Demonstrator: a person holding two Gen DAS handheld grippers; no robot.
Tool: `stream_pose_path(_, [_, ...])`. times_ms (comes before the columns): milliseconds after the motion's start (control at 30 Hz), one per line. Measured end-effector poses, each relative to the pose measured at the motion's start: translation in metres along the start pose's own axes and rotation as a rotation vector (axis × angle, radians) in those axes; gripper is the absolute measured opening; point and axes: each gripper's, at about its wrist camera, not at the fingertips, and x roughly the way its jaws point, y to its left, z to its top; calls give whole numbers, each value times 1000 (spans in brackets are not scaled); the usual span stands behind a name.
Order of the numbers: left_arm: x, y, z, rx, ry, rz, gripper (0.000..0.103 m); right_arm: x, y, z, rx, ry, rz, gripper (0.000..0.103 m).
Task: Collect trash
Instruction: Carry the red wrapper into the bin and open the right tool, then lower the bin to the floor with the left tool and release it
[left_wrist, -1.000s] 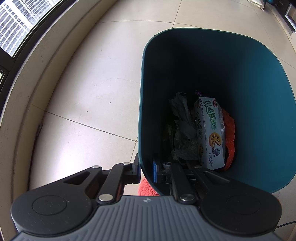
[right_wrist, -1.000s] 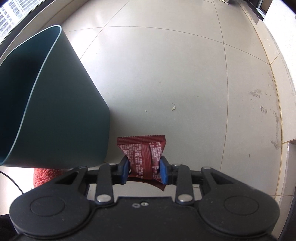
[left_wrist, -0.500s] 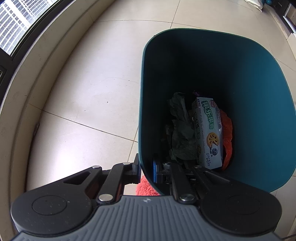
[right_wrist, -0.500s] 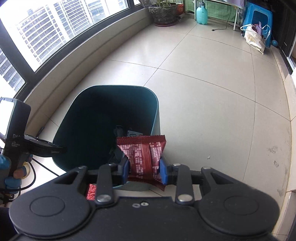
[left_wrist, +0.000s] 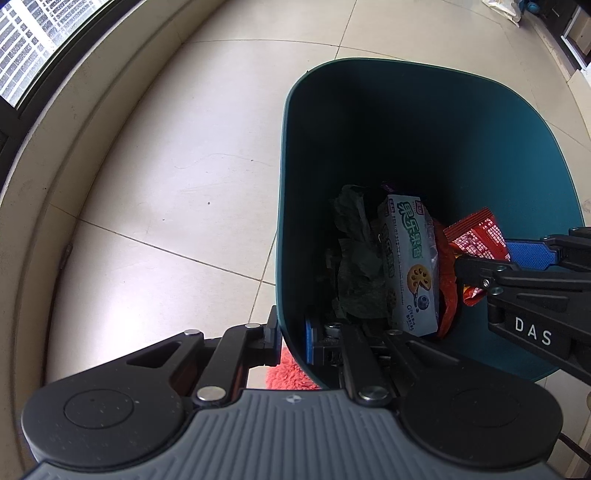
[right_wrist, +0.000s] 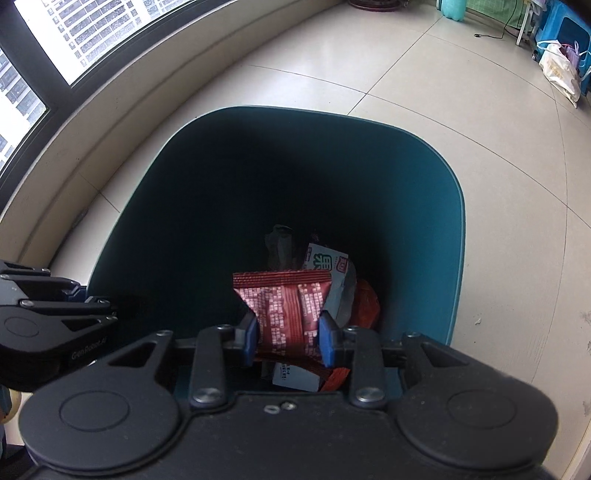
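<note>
My left gripper (left_wrist: 291, 336) is shut on the near rim of the dark teal trash bin (left_wrist: 480, 122), one finger inside and one outside. My right gripper (right_wrist: 287, 334) is shut on a red snack wrapper (right_wrist: 286, 301) and holds it over the bin's (right_wrist: 177, 192) opening. The wrapper (left_wrist: 476, 236) and right gripper also show at the right in the left wrist view. Inside the bin lie a white biscuit packet (left_wrist: 408, 258), crumpled grey paper (left_wrist: 356, 258) and an orange wrapper (left_wrist: 447, 291).
The bin stands on a beige tiled floor (left_wrist: 166, 177) beside a curved window ledge (right_wrist: 129, 85). A red fluffy cloth (left_wrist: 288, 373) lies under the bin's near edge. Bags and a blue stool (right_wrist: 565, 33) stand at the far right.
My right gripper has carried the red wrapper from beside the bin to over its opening. The left gripper has kept its hold on the rim.
</note>
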Motion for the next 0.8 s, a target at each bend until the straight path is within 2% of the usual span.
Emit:
stream_pose_path(133, [-1, 1, -1, 4, -3, -3, 11, 13, 1, -1, 7, 23, -5, 32])
stream_pose_path(300, [0, 1, -1, 3, -3, -4, 11, 17, 1, 0, 21, 42, 15, 38])
stream_pose_path(367, [0, 1, -1, 2, -1, -4, 11, 16, -1, -3, 25, 31, 34, 49])
stream_pose_path(400, [0, 1, -1, 3, -1, -3, 11, 14, -2, -4, 28, 23, 40, 58])
stream_pose_path(433, [-1, 0, -1, 7, -2, -2, 11, 10, -3, -5, 31, 12, 52, 60])
stream_pose_path(800, [-18, -6, -10, 48, -56, 10, 14, -46, -7, -24, 39, -85, 109, 62])
